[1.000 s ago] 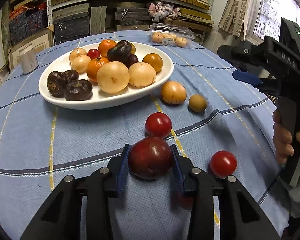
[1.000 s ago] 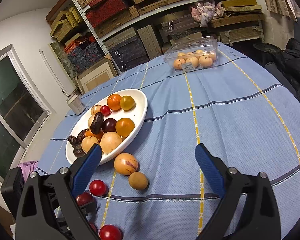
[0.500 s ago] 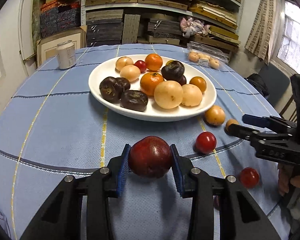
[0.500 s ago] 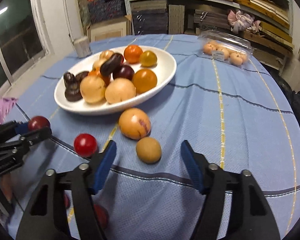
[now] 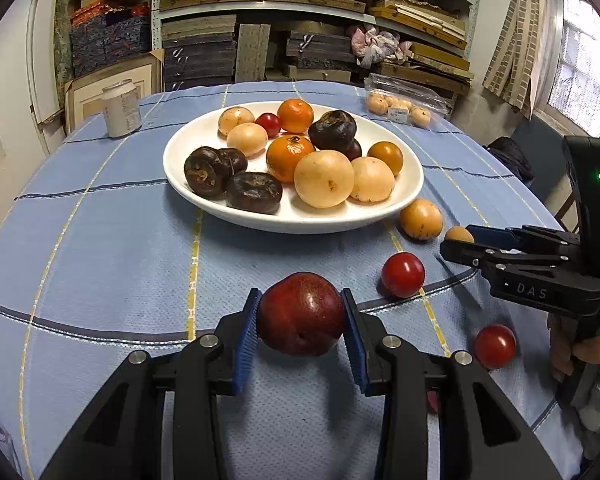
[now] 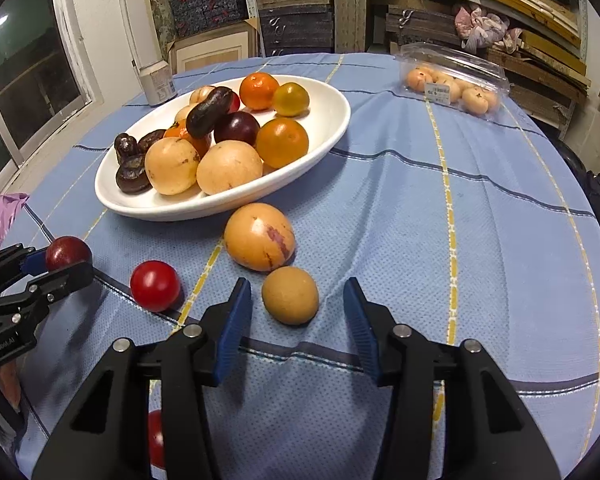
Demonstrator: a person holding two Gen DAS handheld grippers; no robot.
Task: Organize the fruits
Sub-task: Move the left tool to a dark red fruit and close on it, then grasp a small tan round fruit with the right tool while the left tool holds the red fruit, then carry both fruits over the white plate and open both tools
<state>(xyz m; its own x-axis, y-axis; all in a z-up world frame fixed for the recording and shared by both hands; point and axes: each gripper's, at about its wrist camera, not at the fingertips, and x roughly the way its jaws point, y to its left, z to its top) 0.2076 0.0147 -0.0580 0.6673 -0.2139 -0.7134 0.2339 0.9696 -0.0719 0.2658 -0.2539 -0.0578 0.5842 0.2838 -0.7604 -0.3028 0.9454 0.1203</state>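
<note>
My left gripper (image 5: 300, 314) is shut on a dark red plum (image 5: 300, 312) and holds it above the blue cloth, short of the white plate (image 5: 228, 212) piled with several fruits. My right gripper (image 6: 298, 312) is open, its pads on either side of a small brown fruit (image 6: 290, 295) on the cloth. Just beyond it lies a larger yellow-orange fruit (image 6: 259, 236). A red tomato (image 6: 155, 285) sits to the left, another (image 5: 495, 346) lies nearer the table's edge. The left gripper with the plum (image 6: 68, 252) shows at the right wrist view's left edge.
A clear plastic box of small pale fruits (image 6: 454, 80) stands at the far right of the table. A white can (image 5: 121, 109) stands at the far left. Shelves of stacked boards fill the back wall. A dark chair (image 5: 540, 160) is beside the table's right edge.
My left gripper has lifted the plum and swung toward the plate. My right gripper has come down and forward around the small brown fruit, its jaws narrower than before.
</note>
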